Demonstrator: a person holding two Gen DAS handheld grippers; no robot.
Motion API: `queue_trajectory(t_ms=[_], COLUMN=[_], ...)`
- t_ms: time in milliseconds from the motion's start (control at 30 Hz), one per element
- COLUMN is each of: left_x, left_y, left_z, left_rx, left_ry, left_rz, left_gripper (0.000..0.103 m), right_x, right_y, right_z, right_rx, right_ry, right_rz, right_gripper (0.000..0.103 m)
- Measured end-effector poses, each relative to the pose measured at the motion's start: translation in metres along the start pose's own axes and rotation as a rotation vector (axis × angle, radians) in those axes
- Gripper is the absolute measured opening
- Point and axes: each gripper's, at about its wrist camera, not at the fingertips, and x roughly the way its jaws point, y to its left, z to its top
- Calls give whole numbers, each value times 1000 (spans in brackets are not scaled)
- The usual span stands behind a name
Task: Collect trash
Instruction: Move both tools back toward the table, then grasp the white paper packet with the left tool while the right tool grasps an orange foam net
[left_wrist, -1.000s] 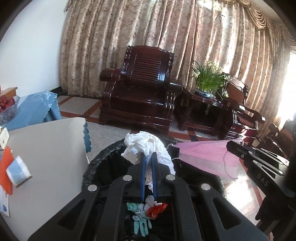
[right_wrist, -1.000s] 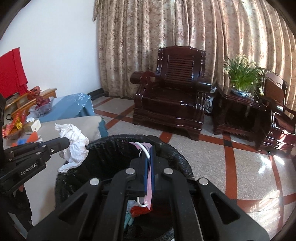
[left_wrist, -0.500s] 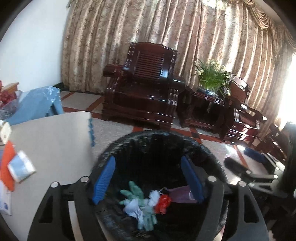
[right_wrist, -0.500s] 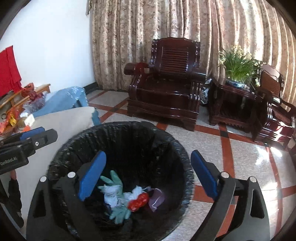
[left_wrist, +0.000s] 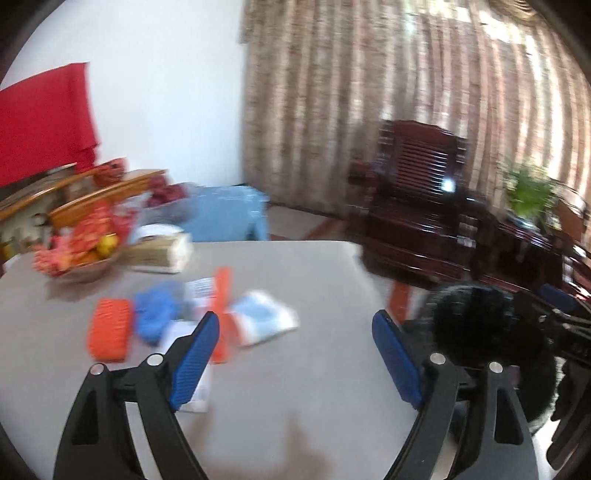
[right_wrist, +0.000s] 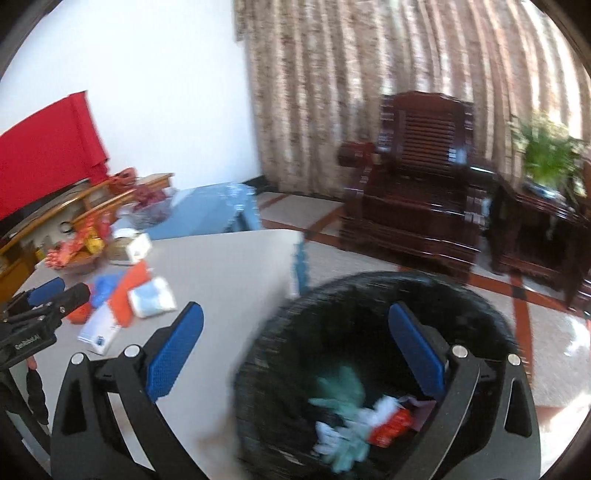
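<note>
A black-lined bin (right_wrist: 373, 295) stands beside the grey table (left_wrist: 295, 387); inside it lie a green glove (right_wrist: 340, 384), white tissue and a red scrap (right_wrist: 391, 424). Trash sits on the table: an orange packet (left_wrist: 110, 332), a blue glove (left_wrist: 155, 317), a light blue wrapped pack (left_wrist: 262, 321) and white leaflets. My left gripper (left_wrist: 295, 332) hangs over the table, its jaws still opening with nothing between them. My right gripper (right_wrist: 295, 325) is open and empty, straddling the table edge and the bin. The left gripper (right_wrist: 55, 299) shows at the far left in the right wrist view.
A fruit bowl (left_wrist: 79, 258) and a box (left_wrist: 159, 251) sit at the table's far side. A blue stool (left_wrist: 229, 218), a dark wooden armchair (right_wrist: 421, 177), a side table with a green plant (right_wrist: 546, 155) and curtains stand beyond.
Both grippers opened and dropped the white tissue and the pink mask into the bin. Both then swung left, the left one from over the bin to over the table.
</note>
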Motion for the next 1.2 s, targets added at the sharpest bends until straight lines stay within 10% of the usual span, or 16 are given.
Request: queue_trajectory(t_ms=[433,1100,1200], left_x=[34,114,122], left_y=[98,112,111], left_z=[-40,-66,-68], left_rx=[-117,-183,-184], left_ry=[99,302,341], left_rz=[149,107,91], left_gripper=[83,82,60], right_x=[64,117,121], right_y=[117,130,131], right_z=[2,-11,-12], right_rx=[-110,-124,-124], right_ry=[3,74,79], right_rz=[119,114,115], right_gripper=[98,98,98])
